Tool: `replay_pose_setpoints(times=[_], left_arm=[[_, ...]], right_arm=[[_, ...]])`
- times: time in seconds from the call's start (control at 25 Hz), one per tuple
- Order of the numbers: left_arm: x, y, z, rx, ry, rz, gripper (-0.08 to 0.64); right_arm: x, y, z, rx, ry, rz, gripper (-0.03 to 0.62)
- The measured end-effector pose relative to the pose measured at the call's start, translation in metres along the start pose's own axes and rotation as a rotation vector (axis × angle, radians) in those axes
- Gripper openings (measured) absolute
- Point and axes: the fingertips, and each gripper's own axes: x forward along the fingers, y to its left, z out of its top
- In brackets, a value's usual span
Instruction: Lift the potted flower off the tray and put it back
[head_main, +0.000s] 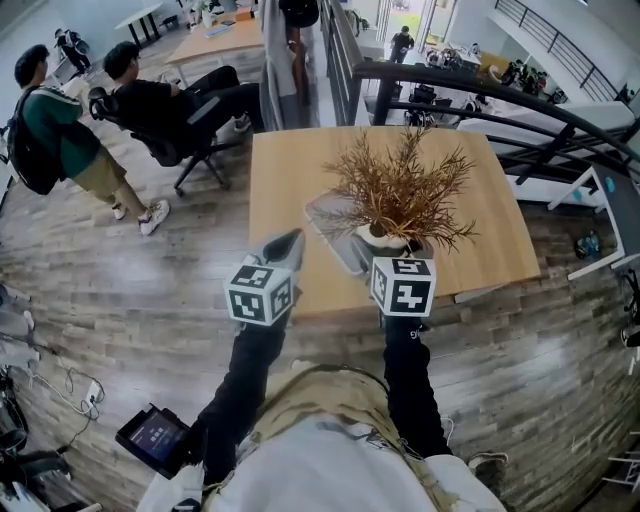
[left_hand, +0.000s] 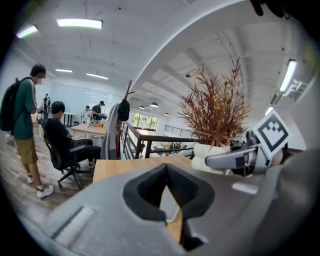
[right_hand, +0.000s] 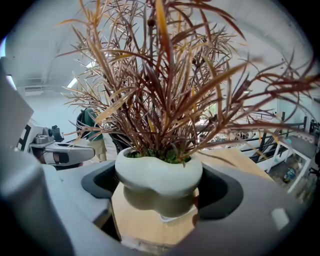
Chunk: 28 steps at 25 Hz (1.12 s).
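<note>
Holding: right claw clenched on potted flower, centre of head view, pot seemingly just clear of tray on surface. Left claw closed, empty, lower left. Handling: lower upright, squarely onto tray. Both arms reach forward, side by side.

"What kind of place is this?"
"An office, a big open one. A person sits in a rolling desk chair, and another person with a backpack stands close by."
"What else shows it?"
"Long work tables at the back, a wooden table near us, long strip lights on the ceiling and a black railing"
</note>
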Motion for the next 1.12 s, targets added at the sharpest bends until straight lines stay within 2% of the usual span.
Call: replay_pose_setpoints(times=[0.4, 0.76, 1.12], left_arm=[[0.000, 0.000, -0.013, -0.013, 0.008, 0.001, 0.002], [0.008, 0.007, -0.027, -0.022, 0.047, 0.006, 0.002], [0.021, 0.024, -0.063, -0.028, 0.101, 0.032, 0.002]], right_arm=[[0.003, -0.002, -0.014, 0.005, 0.014, -0.005, 0.485], [0.020, -0.006, -0.030, 0.006, 0.047, -0.003, 0.483], [0.056, -0.010, -0.072, 0.015, 0.112, 0.006, 0.483]])
